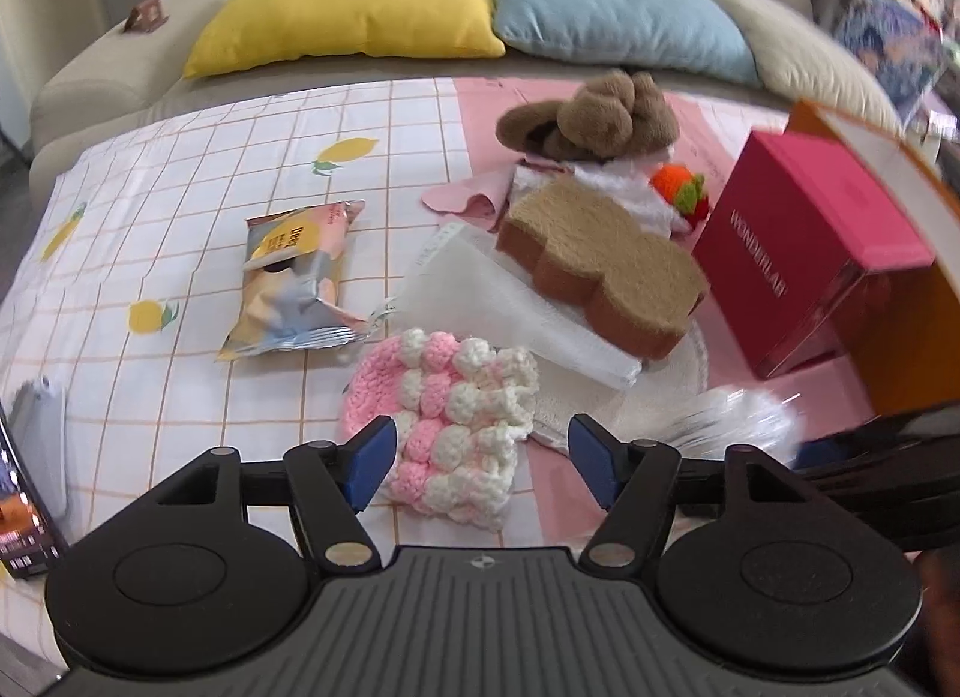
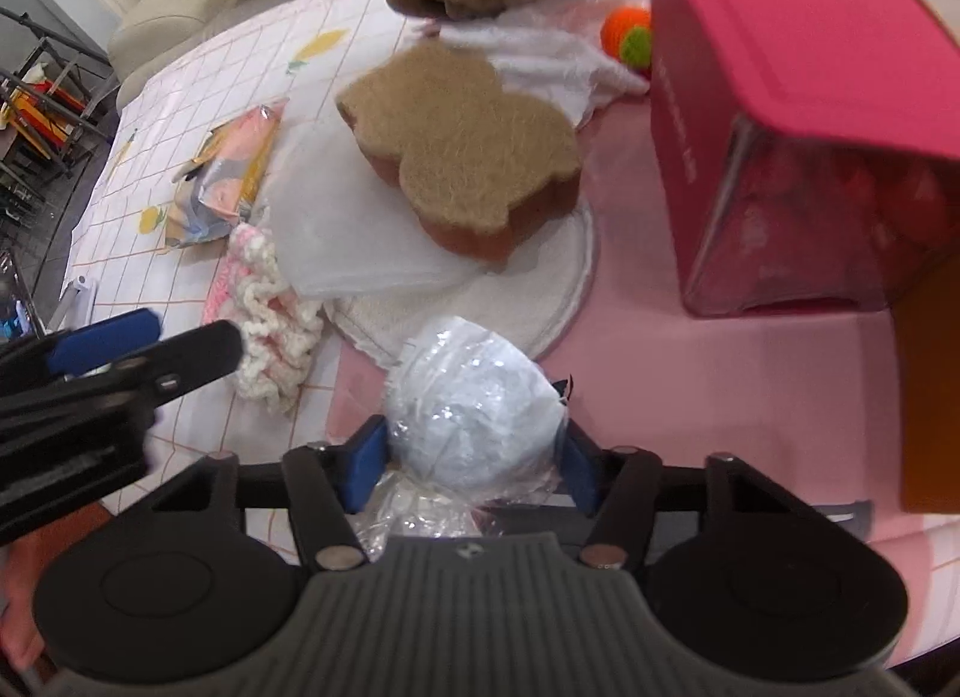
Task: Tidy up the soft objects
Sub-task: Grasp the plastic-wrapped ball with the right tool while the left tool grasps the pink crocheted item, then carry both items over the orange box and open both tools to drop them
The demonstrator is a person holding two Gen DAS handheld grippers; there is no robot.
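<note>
My left gripper (image 1: 483, 463) is open, its jaws on either side of a pink and white crocheted piece (image 1: 450, 415) that lies on the table. My right gripper (image 2: 471, 457) is shut on a white soft bundle wrapped in clear plastic (image 2: 474, 397), held above the table; the bundle also shows blurred in the left wrist view (image 1: 732, 412). The crocheted piece (image 2: 270, 325) and the left gripper's fingers (image 2: 108, 340) show at the left of the right wrist view. A brown flower-shaped sponge (image 1: 600, 271) (image 2: 462, 151) rests on a folded white cloth (image 1: 516, 301) over a round white mat (image 2: 564, 277).
A brown plush toy (image 1: 591, 115) lies on white fabric, with an orange knitted ball (image 1: 681, 187) beside it. A snack packet (image 1: 294, 283) lies to the left. A pink box (image 1: 810, 241) and an orange box (image 1: 900, 289) stand at the right. Behind the table is a sofa with yellow (image 1: 354, 1) and blue cushions (image 1: 606, 1).
</note>
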